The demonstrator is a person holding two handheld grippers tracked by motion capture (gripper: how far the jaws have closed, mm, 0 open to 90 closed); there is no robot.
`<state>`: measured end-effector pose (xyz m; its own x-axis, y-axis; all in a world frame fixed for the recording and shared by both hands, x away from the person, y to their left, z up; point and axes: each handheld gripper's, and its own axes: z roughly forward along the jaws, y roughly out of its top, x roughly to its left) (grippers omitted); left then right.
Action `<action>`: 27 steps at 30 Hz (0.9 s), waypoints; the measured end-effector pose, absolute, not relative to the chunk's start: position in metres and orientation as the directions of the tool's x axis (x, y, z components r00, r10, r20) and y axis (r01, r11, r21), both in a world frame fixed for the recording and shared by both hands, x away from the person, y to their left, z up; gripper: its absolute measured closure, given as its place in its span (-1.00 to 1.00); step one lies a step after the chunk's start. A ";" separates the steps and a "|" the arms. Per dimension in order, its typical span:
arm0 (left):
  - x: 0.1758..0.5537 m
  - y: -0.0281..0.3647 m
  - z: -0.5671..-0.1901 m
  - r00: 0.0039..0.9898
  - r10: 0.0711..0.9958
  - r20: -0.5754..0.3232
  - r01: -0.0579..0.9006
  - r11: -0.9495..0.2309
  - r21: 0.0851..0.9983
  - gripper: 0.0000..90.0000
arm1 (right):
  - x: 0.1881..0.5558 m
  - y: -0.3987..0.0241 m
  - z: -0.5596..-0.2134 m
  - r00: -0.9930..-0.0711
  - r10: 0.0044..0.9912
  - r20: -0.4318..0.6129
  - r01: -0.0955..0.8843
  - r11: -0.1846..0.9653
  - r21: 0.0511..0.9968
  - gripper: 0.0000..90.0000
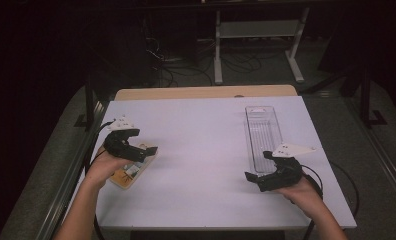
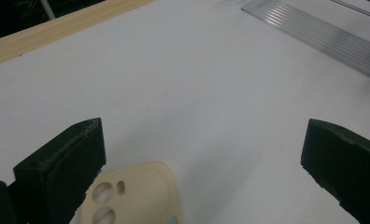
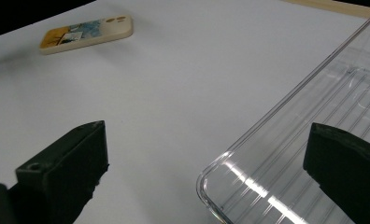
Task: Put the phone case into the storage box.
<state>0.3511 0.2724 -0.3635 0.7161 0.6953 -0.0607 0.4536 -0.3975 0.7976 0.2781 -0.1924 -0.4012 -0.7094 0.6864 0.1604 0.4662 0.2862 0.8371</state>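
A cream phone case (image 1: 130, 172) with a printed picture lies face down near the table's left edge. My left gripper (image 1: 147, 150) hovers just above it, open, with the case's camera end (image 2: 131, 198) below and beside its left jaw and not between the jaws. My right gripper (image 1: 258, 167) is open at the near end of a clear plastic tray (image 1: 263, 130). In the right gripper view the tray's rounded near corner (image 3: 220, 172) lies between the open jaws of that gripper (image 3: 202, 158), and the phone case (image 3: 87, 33) lies far off at the upper left.
The white table top (image 1: 206, 150) has a wooden strip (image 1: 206, 93) along its far edge. The tray (image 2: 314, 32) is empty. Cables trail from both grippers off the table's sides. Behind the table are a white stand's legs (image 1: 218, 55) and floor cables.
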 end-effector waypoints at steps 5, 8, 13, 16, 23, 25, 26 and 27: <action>0.351 0.284 -0.363 0.691 0.721 -0.058 0.462 -0.378 0.802 -1.00 | 0.278 -0.192 -0.401 -0.709 0.686 0.161 0.466 0.286 0.837 -1.00; 0.350 0.291 -0.362 0.671 0.739 -0.062 0.477 -0.366 0.799 -1.00 | 0.278 -0.192 -0.401 -0.710 0.686 0.159 0.465 0.288 0.837 -1.00; 0.349 0.301 -0.361 0.644 0.763 -0.054 0.486 -0.354 0.799 -1.00 | 0.278 -0.192 -0.401 -0.710 0.686 0.157 0.465 0.290 0.837 -1.00; 0.349 0.308 -0.360 0.629 0.777 -0.038 0.486 -0.354 0.799 -1.00 | 0.278 -0.192 -0.401 -0.712 0.686 0.154 0.463 0.293 0.836 -1.00; 0.348 0.316 -0.359 0.610 0.791 -0.047 0.499 -0.337 0.799 -1.00 | 0.278 -0.192 -0.401 -0.713 0.685 0.149 0.459 0.296 0.838 -1.00; 0.348 0.317 -0.360 0.612 0.789 -0.044 0.502 -0.344 0.794 -1.00 | 0.278 -0.192 -0.401 -0.714 0.685 0.145 0.457 0.299 0.838 -1.00; 0.348 0.318 -0.360 0.612 0.790 -0.043 0.506 -0.349 0.789 -1.00 | 0.278 -0.192 -0.401 -0.714 0.685 0.144 0.456 0.299 0.838 -1.00; 0.348 0.318 -0.360 0.611 0.791 -0.046 0.509 -0.348 0.787 -1.00 | 0.278 -0.192 -0.401 -0.714 0.685 0.144 0.456 0.300 0.838 -1.00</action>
<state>0.3484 0.3178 -0.3601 0.6106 0.7906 -0.0456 0.5093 -0.3479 0.7871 0.2782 -0.1921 -0.4014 -0.7141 0.6851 0.1437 0.4561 0.2996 0.8380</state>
